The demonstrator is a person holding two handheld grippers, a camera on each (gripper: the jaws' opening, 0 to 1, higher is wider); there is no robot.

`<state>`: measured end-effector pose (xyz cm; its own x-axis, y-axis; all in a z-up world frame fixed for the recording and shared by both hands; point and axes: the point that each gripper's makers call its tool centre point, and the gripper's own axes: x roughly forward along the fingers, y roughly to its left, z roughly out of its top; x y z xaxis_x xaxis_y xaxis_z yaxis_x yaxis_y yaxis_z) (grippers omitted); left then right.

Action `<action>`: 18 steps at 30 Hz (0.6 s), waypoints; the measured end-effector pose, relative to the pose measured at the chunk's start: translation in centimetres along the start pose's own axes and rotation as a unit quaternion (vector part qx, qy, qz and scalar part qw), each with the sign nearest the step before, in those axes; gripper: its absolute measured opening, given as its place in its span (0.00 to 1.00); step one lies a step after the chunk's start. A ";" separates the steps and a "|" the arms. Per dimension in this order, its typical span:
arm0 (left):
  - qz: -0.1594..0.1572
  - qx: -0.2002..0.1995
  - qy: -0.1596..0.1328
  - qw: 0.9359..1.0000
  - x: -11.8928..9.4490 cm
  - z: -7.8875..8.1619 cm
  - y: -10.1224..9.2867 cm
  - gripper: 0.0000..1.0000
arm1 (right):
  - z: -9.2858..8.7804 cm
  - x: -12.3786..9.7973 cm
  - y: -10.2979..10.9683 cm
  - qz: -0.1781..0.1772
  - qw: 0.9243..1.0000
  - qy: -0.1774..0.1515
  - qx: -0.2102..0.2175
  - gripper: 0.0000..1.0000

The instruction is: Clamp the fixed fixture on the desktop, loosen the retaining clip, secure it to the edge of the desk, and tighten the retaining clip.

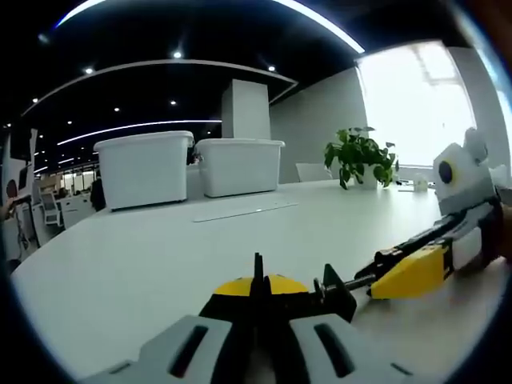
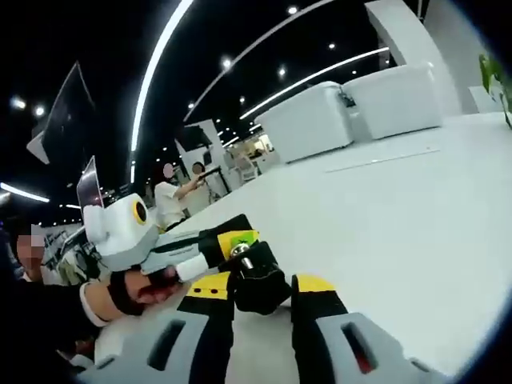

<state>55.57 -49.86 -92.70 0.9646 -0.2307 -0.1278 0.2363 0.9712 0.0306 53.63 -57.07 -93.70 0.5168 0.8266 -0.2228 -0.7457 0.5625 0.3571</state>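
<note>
- My left tongs (image 1: 258,340) are closed, jaws nearly together, on a thin black upright part of the clamp (image 1: 276,294), which lies on the worktop (image 1: 144,256) directly ahead of them.
- In the left gripper view the clamp's long axis runs from my left jaws out to the right, ending at the right tongs (image 1: 416,270), whose yellow tips meet its black screw end.
- In the right gripper view my right tongs (image 2: 264,316) straddle the clamp's black body (image 2: 258,282); the jaws look closed on it, though contact is partly hidden.
- The left tongs (image 2: 210,254) come in from the left, touching the same piece.
- Judgement: both tongs are equally near; the retaining clip likely sits between them.
- Far across the worktop stand two white bins (image 1: 144,168) and a plant (image 1: 362,156).
</note>
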 end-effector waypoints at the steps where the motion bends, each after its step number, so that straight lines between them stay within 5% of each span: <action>1: 0.000 0.000 0.000 1.000 0.0 0.0 0.0 0.04 | 0.0 0.0 0.1 -0.001 1.000 -0.001 -0.008 0.24; 4: 0.001 -0.001 0.000 1.000 0.0 0.0 0.1 0.04 | 0.3 0.0 0.2 -0.009 0.995 -0.010 -0.094 0.24; 7: 0.003 -0.002 0.000 1.000 0.1 0.0 0.2 0.04 | 0.4 -0.1 0.7 -0.019 0.980 -0.017 -0.197 0.24; 11: 0.002 -0.002 0.000 1.000 0.1 0.0 0.2 0.04 | 0.5 -0.1 1.0 -0.036 0.951 -0.022 -0.308 0.24; 13: 0.003 -0.002 0.000 1.000 0.1 0.0 0.2 0.04 | 0.6 -0.1 1.1 -0.049 0.929 -0.023 -0.365 0.24; 14: 0.003 -0.002 0.000 1.000 0.1 0.0 0.2 0.04 | 0.6 0.0 1.1 -0.056 0.913 -0.024 -0.404 0.24; 16: 0.002 -0.001 0.001 1.000 0.2 0.0 0.2 0.04 | 0.5 -0.2 1.7 -0.063 0.895 -0.030 -0.441 0.24; 18: 0.002 -0.003 0.001 1.000 0.2 0.0 0.2 0.04 | 0.4 -0.3 1.7 -0.064 0.895 -0.030 -0.440 0.24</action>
<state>55.78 -49.68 -92.73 0.9654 -0.2261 -0.1295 0.2311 0.9726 0.0243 52.35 -56.35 -92.70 0.6241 0.7664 -0.1522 -0.7070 0.4709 -0.5277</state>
